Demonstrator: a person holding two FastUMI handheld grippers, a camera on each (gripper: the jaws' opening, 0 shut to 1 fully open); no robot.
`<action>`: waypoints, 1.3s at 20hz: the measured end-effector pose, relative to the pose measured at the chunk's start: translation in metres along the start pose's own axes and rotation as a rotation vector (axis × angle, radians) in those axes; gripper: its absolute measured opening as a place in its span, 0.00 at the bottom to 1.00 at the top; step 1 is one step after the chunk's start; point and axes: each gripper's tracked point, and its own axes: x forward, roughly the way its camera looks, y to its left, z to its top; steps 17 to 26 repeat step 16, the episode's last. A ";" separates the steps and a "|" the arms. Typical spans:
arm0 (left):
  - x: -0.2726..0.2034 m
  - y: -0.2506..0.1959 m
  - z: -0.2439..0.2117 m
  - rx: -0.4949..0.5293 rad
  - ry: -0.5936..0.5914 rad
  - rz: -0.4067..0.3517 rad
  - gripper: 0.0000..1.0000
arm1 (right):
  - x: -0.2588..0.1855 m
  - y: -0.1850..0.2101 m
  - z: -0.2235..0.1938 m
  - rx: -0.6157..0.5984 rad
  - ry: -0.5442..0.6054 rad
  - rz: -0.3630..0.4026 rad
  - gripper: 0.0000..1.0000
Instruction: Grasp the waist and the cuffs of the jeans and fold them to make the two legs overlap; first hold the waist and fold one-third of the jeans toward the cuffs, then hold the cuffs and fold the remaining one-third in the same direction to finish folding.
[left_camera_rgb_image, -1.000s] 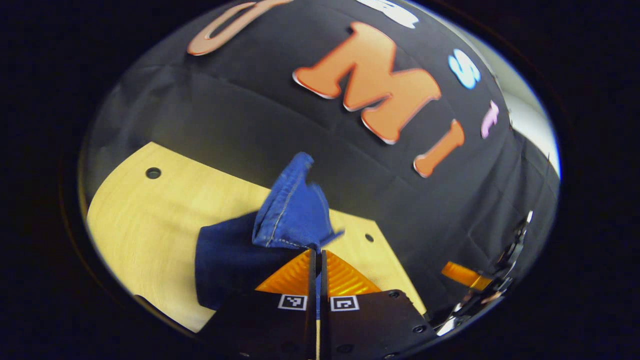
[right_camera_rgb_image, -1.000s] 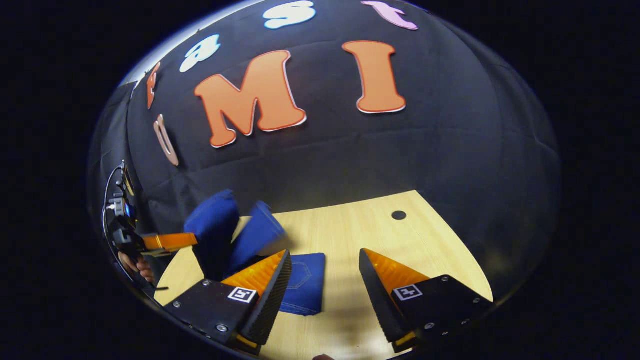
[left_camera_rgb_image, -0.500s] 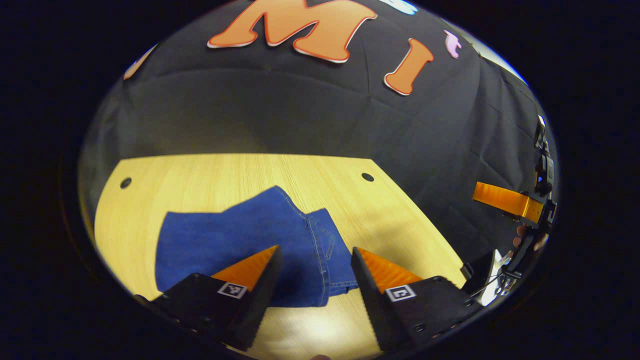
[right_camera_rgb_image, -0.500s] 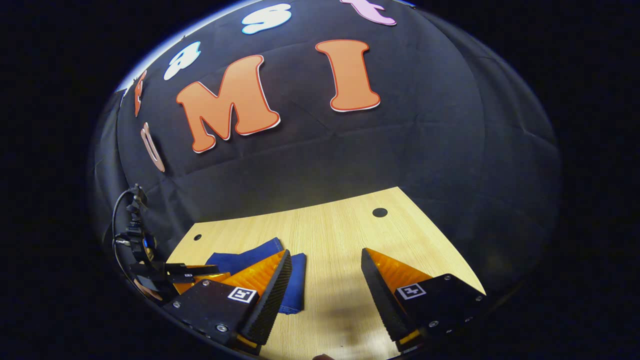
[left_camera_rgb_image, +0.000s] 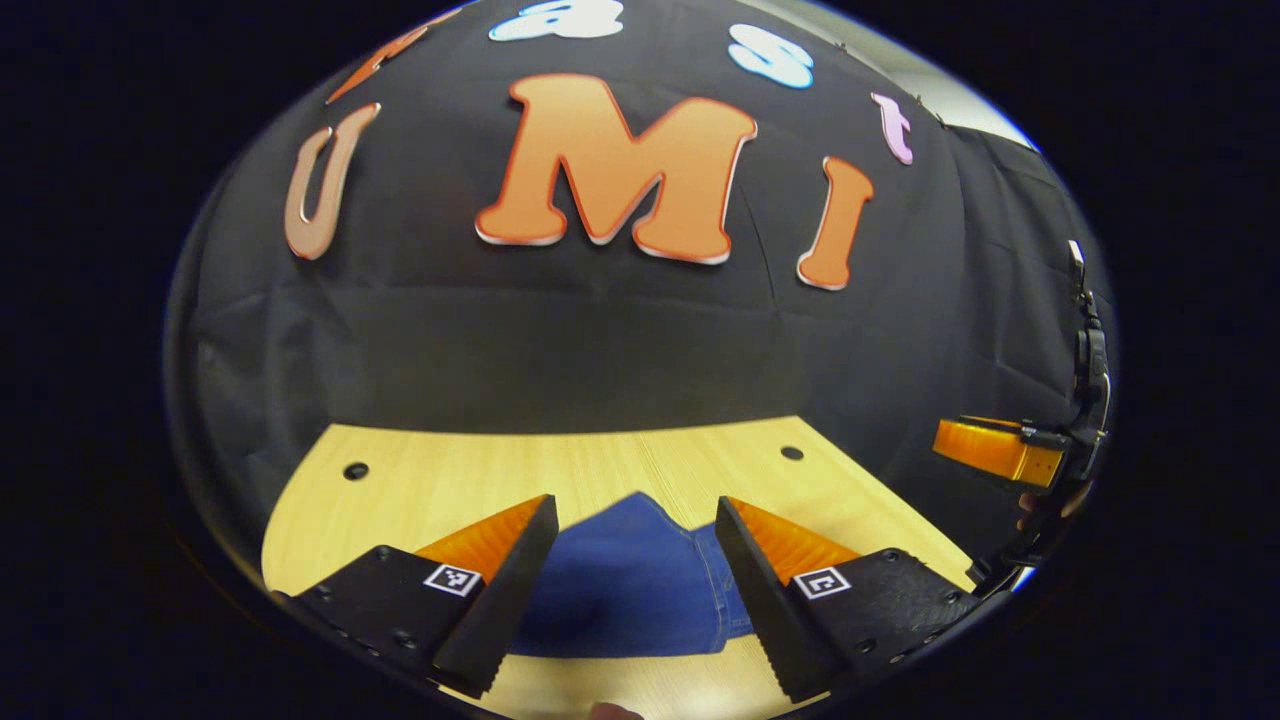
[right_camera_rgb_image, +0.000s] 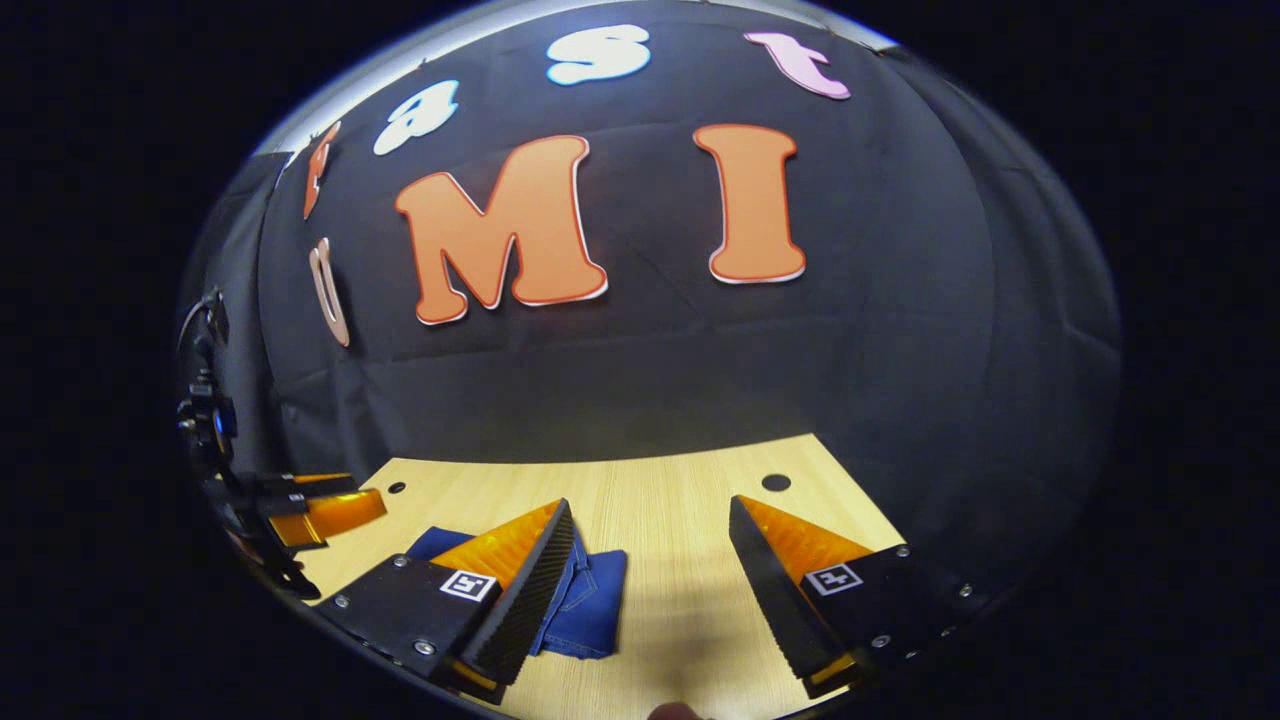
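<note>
Jeans (left_camera_rgb_image: 630, 590) lie as a compact folded bundle on the surface (left_camera_rgb_image: 450, 480), toward its near edge. Left gripper (left_camera_rgb_image: 632, 575) fingers spread apart, holding nothing. Right gripper (right_camera_rgb_image: 650, 580) likewise spread and empty. Judged: folding looks complete; nothing obvious left.

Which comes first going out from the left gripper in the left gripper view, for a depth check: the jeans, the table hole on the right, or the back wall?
1. jeans, between the left gripper fingers.
2. table hole, farther right.
3. back wall, behind the table.
</note>
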 end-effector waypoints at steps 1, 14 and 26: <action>-0.009 0.005 0.014 0.001 -0.031 0.019 0.97 | 0.000 0.005 0.008 -0.023 -0.022 0.000 0.96; -0.097 0.069 0.091 0.037 -0.297 0.249 0.97 | -0.011 0.063 0.078 -0.137 -0.274 -0.003 0.96; -0.105 0.077 0.096 0.036 -0.319 0.263 0.97 | -0.013 0.066 0.080 -0.149 -0.287 -0.003 0.96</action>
